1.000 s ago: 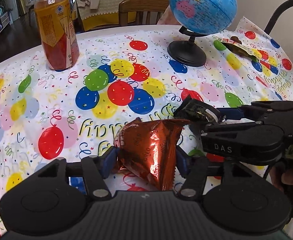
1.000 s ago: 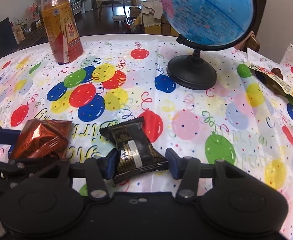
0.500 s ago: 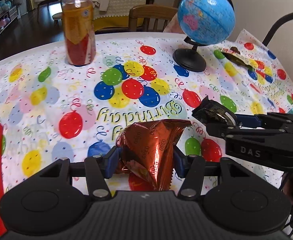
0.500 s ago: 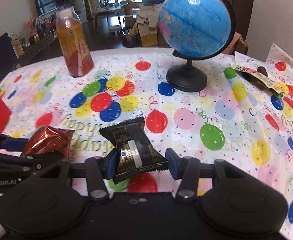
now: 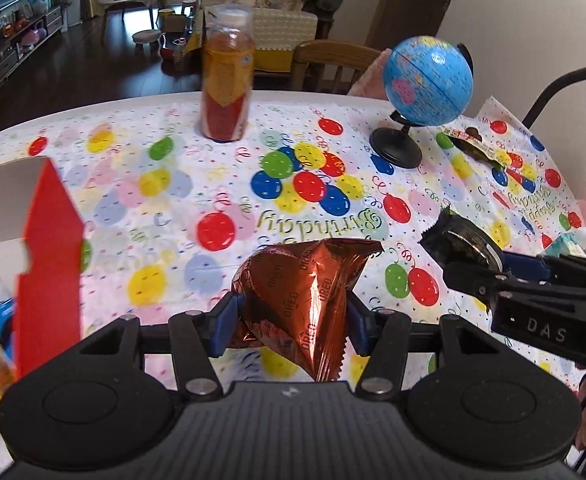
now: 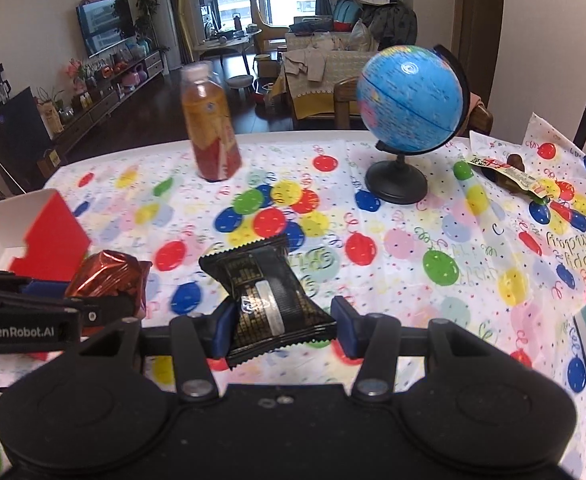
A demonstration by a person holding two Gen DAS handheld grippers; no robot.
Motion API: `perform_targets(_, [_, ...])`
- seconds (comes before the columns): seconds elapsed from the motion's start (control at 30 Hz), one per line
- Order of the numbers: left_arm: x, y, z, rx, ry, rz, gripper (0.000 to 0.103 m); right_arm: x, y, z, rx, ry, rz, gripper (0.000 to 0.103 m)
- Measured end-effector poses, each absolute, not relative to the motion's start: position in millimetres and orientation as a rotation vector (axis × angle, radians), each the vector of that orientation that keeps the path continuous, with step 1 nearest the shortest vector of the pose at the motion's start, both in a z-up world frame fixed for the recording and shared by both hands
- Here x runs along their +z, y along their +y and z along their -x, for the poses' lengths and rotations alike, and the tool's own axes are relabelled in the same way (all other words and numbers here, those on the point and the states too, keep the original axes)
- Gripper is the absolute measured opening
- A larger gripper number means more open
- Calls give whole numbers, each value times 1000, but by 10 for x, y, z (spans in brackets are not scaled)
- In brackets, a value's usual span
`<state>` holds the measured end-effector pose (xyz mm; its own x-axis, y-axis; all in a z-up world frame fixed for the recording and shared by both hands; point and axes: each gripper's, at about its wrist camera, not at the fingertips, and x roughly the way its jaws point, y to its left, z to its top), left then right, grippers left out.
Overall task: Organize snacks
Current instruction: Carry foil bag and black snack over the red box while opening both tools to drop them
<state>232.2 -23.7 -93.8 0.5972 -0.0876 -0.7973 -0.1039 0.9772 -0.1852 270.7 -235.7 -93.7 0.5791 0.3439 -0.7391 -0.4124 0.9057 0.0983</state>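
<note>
Balloon-print tablecloth under globe and bottle, living room beyond.

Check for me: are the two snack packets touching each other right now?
Apart. The left wrist view shows tablecloth between the copper Oreo packet in the left tongs and the black packet in the right tongs.

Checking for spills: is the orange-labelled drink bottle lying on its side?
No, the orange-labelled drink bottle stands upright on the balloon-print tablecloth, left of the blue globe.
</note>
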Motion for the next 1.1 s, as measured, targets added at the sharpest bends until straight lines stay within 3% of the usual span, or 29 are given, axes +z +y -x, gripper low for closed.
perform_targets(0.53, [-455, 579, -1564, 48, 866, 255, 55, -351, -1642, -1964, 530, 783, 57, 49])
perform_targets(1.1, [-351, 1771, -1037, 157, 823, 302, 55, -294, -431, -1650, 641, 769, 82, 49])
